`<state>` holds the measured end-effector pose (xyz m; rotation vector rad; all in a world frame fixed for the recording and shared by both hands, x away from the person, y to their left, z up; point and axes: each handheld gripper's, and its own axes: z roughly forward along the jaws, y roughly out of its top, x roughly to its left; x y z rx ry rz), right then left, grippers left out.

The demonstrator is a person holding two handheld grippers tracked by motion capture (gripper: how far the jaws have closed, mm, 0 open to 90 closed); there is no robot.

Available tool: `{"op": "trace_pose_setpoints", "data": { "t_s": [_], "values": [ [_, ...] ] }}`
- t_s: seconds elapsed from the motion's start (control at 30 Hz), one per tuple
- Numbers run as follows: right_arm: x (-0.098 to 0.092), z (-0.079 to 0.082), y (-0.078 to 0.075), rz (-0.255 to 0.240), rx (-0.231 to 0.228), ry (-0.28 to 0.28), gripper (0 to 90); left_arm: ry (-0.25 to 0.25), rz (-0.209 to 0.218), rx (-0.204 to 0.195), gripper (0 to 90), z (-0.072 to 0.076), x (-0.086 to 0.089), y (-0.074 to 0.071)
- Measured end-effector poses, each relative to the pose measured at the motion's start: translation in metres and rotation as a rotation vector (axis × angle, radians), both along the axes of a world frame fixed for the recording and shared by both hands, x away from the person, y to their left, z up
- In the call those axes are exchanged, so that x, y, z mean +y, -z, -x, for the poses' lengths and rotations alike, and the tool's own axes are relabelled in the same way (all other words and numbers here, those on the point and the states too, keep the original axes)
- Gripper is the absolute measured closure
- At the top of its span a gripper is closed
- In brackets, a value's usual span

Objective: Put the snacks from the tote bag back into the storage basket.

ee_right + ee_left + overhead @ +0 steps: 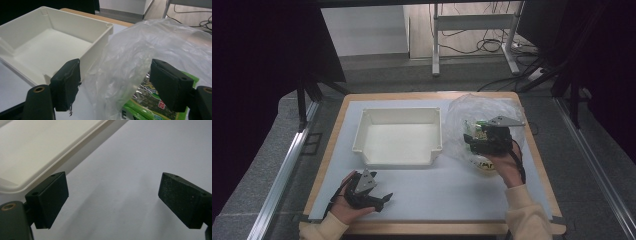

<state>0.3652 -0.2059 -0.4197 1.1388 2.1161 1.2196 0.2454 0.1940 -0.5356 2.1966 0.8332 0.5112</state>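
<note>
A clear plastic bag (477,117) lies crumpled at the right of the table, with green snack packets (147,100) inside it. My right gripper (469,140) hovers over the bag's near side, its jaws wide apart and open; in the right gripper view the bag (140,57) and a packet lie between and beyond the two black pads (170,83), untouched. An empty white bin (398,136) stands left of the bag. My left gripper (386,199) rests low near the table's front left, open, with bare mat between its pads (50,198).
A pale mat (427,195) covers the wooden table (332,135). The white bin's rim (50,167) runs just beyond my left gripper. A yellow-labelled item (484,166) lies under my right hand. Desk legs and cables stand on the floor behind.
</note>
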Motion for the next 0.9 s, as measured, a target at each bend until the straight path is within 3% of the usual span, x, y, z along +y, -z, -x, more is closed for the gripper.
{"op": "trace_pose_setpoints", "data": {
  "t_s": [0.37,0.63,0.9],
  "values": [
    [-0.017,-0.012,0.006,-0.002,0.031,0.054,26.0,0.000,0.000,0.003,9.2,-0.001,0.000,0.001],
    [-0.024,-0.033,0.003,0.038,0.074,0.086,28.2,0.011,0.012,-0.003,9.2,0.002,0.000,-0.001],
    [-0.032,-0.046,0.006,0.042,0.108,0.116,28.5,0.009,0.023,-0.009,9.2,0.002,0.001,-0.003]
  ]
}}
